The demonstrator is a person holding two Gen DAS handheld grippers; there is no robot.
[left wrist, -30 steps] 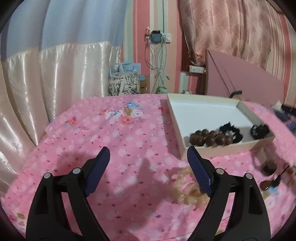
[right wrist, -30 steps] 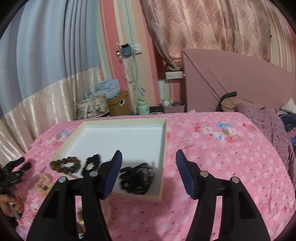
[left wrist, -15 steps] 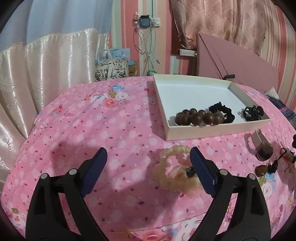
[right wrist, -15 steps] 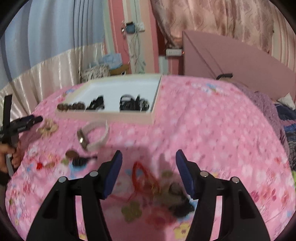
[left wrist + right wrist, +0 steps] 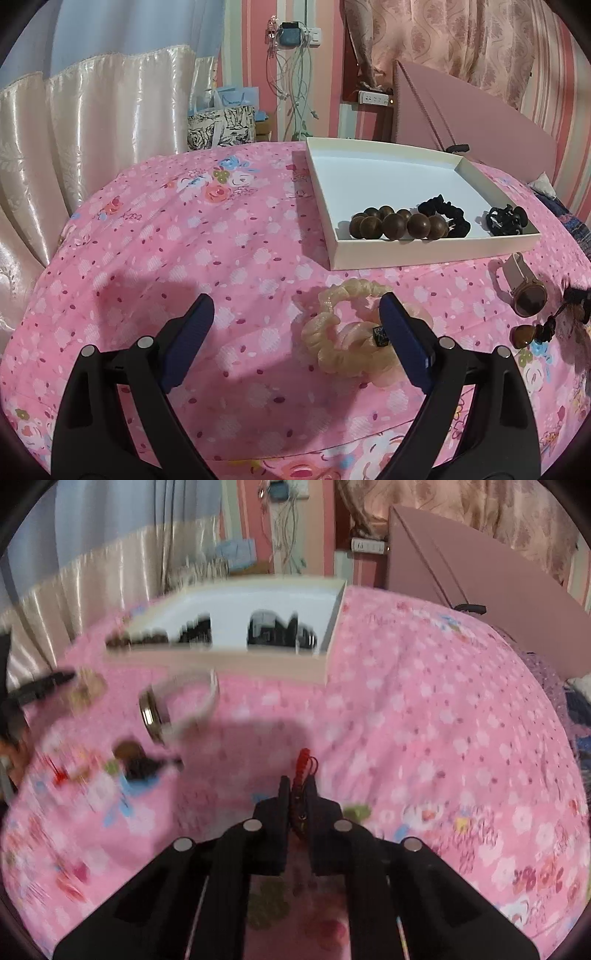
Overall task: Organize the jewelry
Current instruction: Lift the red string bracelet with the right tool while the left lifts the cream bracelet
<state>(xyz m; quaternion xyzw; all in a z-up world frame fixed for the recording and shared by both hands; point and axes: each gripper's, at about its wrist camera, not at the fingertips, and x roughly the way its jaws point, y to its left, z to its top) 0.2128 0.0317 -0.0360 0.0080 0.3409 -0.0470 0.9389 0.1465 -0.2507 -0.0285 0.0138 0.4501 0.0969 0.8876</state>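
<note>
A white tray (image 5: 436, 253) on the pink bedspread holds a brown bead bracelet (image 5: 393, 225), a black scrunchie (image 5: 448, 214) and a black hair clip (image 5: 504, 219). A cream scrunchie (image 5: 345, 341) lies in front of the tray, just inside my open left gripper's (image 5: 295, 321) right finger. A watch (image 5: 526, 295) and a dark pendant (image 5: 535, 330) lie to the right. My right gripper (image 5: 297, 792) is shut on a red cord bracelet (image 5: 304, 762) above the bedspread. The right wrist view is blurred; the tray (image 5: 221, 661) and watch (image 5: 166, 705) show there.
The bedspread (image 5: 184, 240) falls away at the left and front edges. A cream curtain (image 5: 92, 122) hangs at the left, a pink headboard (image 5: 472, 118) behind the tray. A patterned bag (image 5: 221, 125) and hanging cables (image 5: 291, 85) stand by the far wall.
My right gripper dropped to the bedspread and shut on the red cord bracelet. My left gripper stayed open and settled near the cream scrunchie.
</note>
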